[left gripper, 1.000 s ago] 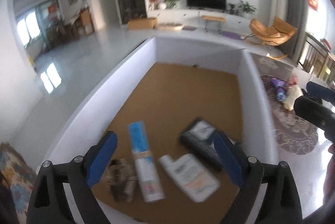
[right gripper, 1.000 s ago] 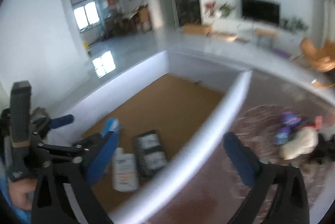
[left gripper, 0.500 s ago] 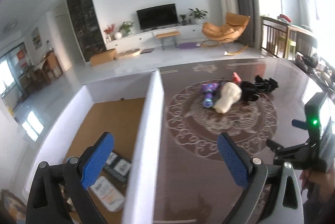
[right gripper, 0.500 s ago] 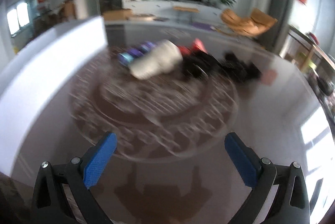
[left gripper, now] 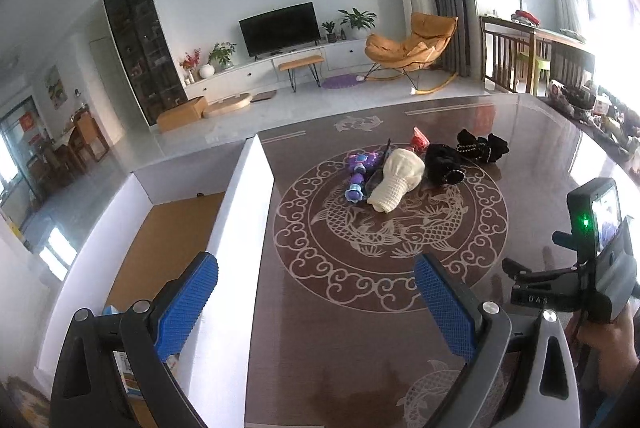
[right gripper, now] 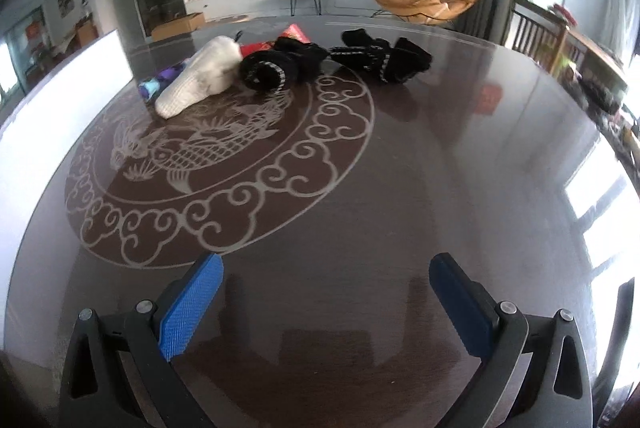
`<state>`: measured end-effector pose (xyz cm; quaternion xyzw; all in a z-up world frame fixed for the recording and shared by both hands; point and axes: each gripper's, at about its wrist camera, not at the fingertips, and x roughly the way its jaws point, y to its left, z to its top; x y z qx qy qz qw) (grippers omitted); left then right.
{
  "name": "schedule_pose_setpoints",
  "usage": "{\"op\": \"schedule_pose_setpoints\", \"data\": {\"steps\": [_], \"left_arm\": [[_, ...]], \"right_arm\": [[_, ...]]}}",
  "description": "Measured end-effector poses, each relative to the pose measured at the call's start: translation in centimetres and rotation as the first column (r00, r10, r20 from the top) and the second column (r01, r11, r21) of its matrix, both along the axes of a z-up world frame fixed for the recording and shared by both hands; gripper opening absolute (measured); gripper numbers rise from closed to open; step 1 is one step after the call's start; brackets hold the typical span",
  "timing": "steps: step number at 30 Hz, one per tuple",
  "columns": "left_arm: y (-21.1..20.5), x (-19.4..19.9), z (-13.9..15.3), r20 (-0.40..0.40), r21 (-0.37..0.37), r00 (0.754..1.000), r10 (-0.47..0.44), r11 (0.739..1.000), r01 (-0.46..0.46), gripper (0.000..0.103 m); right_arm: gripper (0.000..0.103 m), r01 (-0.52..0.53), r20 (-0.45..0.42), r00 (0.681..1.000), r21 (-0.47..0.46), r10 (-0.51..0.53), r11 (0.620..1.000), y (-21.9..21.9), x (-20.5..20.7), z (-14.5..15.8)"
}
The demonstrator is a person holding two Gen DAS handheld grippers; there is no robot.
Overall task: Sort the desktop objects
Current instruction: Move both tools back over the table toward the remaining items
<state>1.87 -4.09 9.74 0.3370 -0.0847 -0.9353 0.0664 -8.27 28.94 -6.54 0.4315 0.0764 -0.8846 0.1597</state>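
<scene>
A small heap lies on the dark table: a cream knitted hat [left gripper: 396, 181] [right gripper: 202, 76], a purple toy [left gripper: 359, 173] [right gripper: 162, 78], a red packet [left gripper: 418, 139] [right gripper: 294, 32], a black rolled cloth [left gripper: 442, 164] [right gripper: 268, 68] and a black garment with a pale trim [left gripper: 482, 144] [right gripper: 384, 59]. A white open box with a brown floor [left gripper: 244, 212] stands left of the heap; a blue-and-white item [left gripper: 126, 368] shows in its near corner. My left gripper [left gripper: 316, 304] is open and empty above the box wall. My right gripper [right gripper: 326, 298] is open and empty, well short of the heap.
The table top [right gripper: 400, 188] bears a pale fish and cloud pattern. The box wall [right gripper: 60, 96] runs along the left in the right wrist view. The right gripper's body and hand [left gripper: 592, 268] show at the right in the left wrist view. Clutter [left gripper: 600, 108] lies at the far right.
Both grippers have swung right, away from the box interior and toward the heap on the table. Both stay open and empty.
</scene>
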Motion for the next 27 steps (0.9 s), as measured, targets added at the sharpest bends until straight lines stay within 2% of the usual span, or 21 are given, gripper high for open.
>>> {"op": "schedule_pose_setpoints", "data": {"steps": [5, 13, 17, 20, 22, 27], "left_arm": [[0.7, -0.4, -0.2, 0.002, -0.015, 1.0, -0.002, 1.0, 0.003, 0.1], [1.1, -1.6, -1.7, 0.035, 0.0, 0.999, -0.019, 1.0, 0.019, 0.1], [1.0, -3.3, -5.6, 0.141, 0.071, 0.988, -0.066, 0.996, 0.056, 0.1], [0.8, -4.4, -9.1, 0.223, 0.139, 0.97, -0.098, 0.988, 0.068, 0.1], [0.7, -5.0, -10.8, 0.258, 0.155, 0.961, -0.098, 0.986, 0.059, 0.1], [0.4, -6.3, -12.9, 0.288, 0.179, 0.952, -0.101, 0.983, 0.05, 0.1]], "right_arm": [[0.103, 0.026, 0.037, 0.999, -0.015, -0.025, 1.0, 0.4, -0.6, -0.5], [0.103, 0.026, 0.034, 0.999, 0.032, -0.027, 0.999, -0.4, -0.6, -0.7], [0.103, 0.026, 0.034, 0.999, 0.032, -0.027, 0.999, -0.3, -0.5, -0.7], [0.103, 0.026, 0.035, 0.999, 0.032, -0.027, 0.999, -0.3, -0.5, -0.7], [0.103, 0.026, 0.035, 0.999, 0.032, -0.027, 0.999, -0.3, -0.5, -0.7], [0.103, 0.026, 0.035, 0.999, 0.032, -0.027, 0.999, -0.3, -0.5, -0.7]]}}
